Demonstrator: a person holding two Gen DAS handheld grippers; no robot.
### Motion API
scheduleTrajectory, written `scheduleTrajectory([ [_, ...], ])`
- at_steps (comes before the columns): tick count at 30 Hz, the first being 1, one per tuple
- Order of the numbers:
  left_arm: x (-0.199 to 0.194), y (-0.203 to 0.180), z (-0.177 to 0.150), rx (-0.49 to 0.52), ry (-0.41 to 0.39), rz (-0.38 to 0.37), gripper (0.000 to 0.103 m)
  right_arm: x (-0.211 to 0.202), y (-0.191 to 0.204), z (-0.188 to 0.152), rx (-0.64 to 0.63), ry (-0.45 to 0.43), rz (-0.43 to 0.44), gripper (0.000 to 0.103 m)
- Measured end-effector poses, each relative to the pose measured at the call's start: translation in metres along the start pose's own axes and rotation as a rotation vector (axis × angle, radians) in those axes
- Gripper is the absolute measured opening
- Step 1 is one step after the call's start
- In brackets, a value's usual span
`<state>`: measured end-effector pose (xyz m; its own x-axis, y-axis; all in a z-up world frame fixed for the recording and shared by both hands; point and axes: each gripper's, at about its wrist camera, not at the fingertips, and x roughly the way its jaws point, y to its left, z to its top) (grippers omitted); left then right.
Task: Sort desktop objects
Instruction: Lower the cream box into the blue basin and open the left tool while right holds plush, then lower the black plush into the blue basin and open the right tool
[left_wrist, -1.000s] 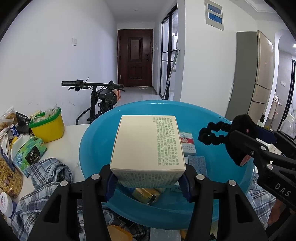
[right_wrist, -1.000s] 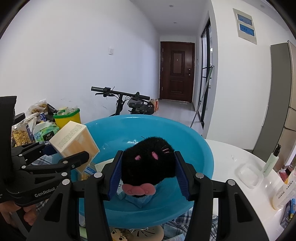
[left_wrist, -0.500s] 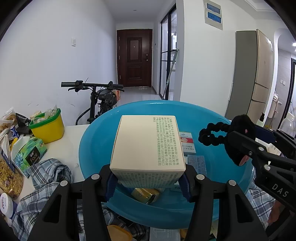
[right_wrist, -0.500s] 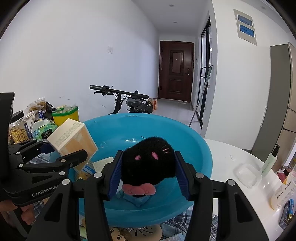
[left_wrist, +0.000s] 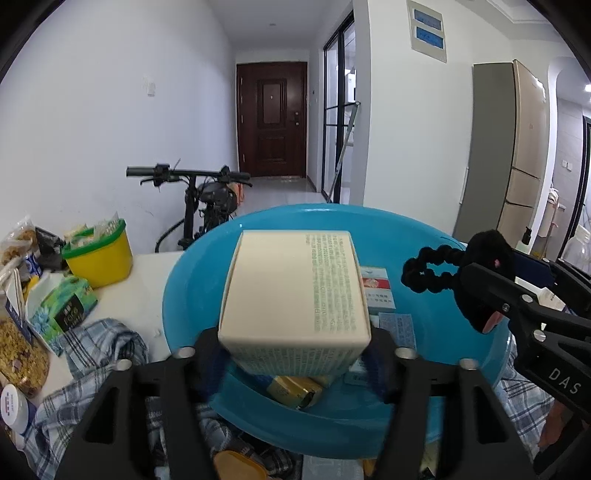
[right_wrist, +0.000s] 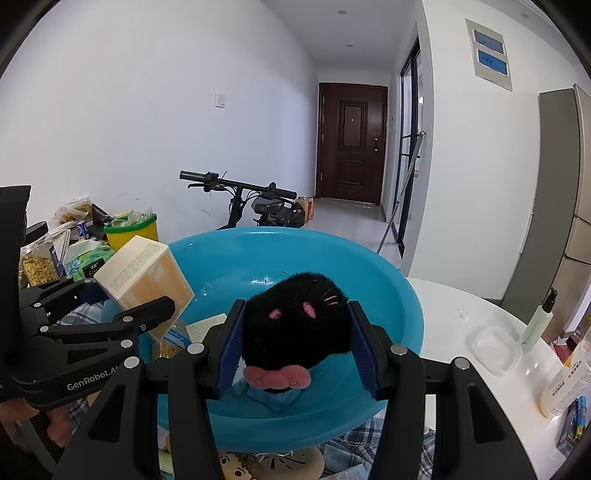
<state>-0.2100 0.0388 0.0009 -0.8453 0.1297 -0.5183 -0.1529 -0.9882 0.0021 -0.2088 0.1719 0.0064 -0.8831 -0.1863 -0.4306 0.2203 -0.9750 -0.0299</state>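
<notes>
My left gripper (left_wrist: 295, 350) is opening, jaws blurred and parting from the cream box (left_wrist: 295, 291), which sits between them above the blue basin (left_wrist: 192, 288). My right gripper (right_wrist: 295, 343) is clamped on the black plush toy (right_wrist: 295, 314), held over the basin's near rim.

The left hand-held gripper (left_wrist: 295, 354) is opening its jaws: a second ago its blue pads pressed both sides of the cream rectangular cardboard box with green print (left_wrist: 295, 295), and now they blur outward and stand off it. The box, above the round blue plastic basin (left_wrist: 192, 295), has tipped slightly, its near end sitting lower between the fingers.
</notes>
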Motion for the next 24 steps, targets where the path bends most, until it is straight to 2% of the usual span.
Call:
scheduleTrajectory([
  [1,0.0,-0.001,0.0,0.015,-0.003,0.013,0.103,0.0,0.0,0.0,0.0,-0.001,0.0,0.053],
  [4,-0.002,-0.008,0.0,0.064,-0.022,0.081,0.103,-0.001,-0.001,0.0,0.004,-0.004,0.001,0.055],
  [18,0.003,0.008,-0.002,-0.019,0.008,0.039,0.103,-0.003,0.0,-0.001,0.001,-0.009,0.001,0.055],
  [24,0.002,0.007,-0.003,-0.025,0.011,0.038,0.103,-0.002,-0.001,-0.001,0.003,-0.004,0.0,0.055],
])
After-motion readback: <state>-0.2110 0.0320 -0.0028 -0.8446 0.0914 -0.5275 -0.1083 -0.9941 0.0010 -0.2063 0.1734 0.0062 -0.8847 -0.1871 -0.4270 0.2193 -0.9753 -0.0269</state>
